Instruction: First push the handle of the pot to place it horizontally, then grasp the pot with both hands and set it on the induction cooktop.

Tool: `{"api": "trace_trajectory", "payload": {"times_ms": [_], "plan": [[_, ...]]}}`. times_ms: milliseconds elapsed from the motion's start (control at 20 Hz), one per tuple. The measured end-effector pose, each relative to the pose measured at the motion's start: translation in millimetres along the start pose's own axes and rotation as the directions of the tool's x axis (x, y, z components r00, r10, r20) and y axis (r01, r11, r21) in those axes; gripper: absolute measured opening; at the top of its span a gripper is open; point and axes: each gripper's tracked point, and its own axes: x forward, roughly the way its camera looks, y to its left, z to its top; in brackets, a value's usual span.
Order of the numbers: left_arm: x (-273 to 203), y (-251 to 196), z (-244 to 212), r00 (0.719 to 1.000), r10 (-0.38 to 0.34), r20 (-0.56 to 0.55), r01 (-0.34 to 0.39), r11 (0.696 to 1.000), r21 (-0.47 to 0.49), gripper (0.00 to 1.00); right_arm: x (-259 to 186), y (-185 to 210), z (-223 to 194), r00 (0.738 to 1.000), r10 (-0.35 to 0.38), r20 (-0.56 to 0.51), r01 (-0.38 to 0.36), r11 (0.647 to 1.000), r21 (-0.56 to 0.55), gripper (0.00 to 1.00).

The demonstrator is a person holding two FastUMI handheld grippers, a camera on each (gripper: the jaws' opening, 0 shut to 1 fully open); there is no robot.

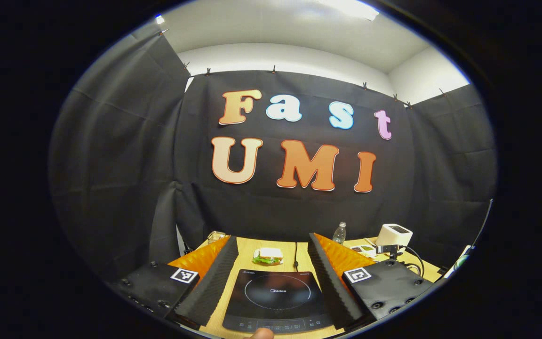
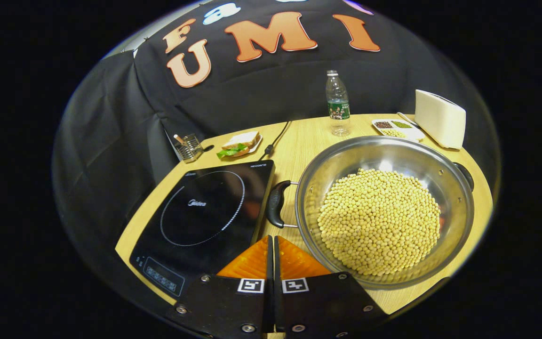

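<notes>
At the bottom of the right gripper view, the right gripper (image 2: pixel 272 249) has its jaws pressed together, pinching nothing. Just above it, the pot (image 2: pixel 384 212) full of beans (image 2: pixel 379 221) stands at centre right on the surface (image 2: pixel 299 141), with one handle (image 2: pixel 274 203) beside the cooktop (image 2: pixel 205 216). At the bottom of the left gripper view, the left gripper (image 1: pixel 271 278) has its jaws spread over the cooktop (image 1: pixel 275 296). Farther back stands a bottle (image 2: pixel 338 102).

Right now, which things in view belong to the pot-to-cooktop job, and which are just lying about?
Job:
pot full of beans, beside the cooktop
pot handle
induction cooktop
left gripper, open
right gripper, shut

Lying about:
sandwich
water bottle
toaster
compartment tray
utensil holder
</notes>
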Motion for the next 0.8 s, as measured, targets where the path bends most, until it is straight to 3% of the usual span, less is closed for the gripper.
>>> {"api": "trace_trajectory", "payload": {"times_ms": [150,350,800], "plan": [[-2,-20,-3,0.999,-0.037,0.001,0.037,0.999,-0.001,0.97,-25,1,5,0.999,0.036,0.038,-0.037,0.999,0.005,0.00],[0,-45,-12,0.997,-0.079,-0.018,0.079,0.997,-0.006,0.96,-59,-14,20,0.993,0.030,0.114,-0.029,1.000,-0.009,0.00],[21,-121,-49,0.982,-0.181,-0.059,0.179,0.983,-0.029,0.98,-110,-92,36,0.968,-0.086,0.238,0.079,0.996,0.038,0.02]]}}
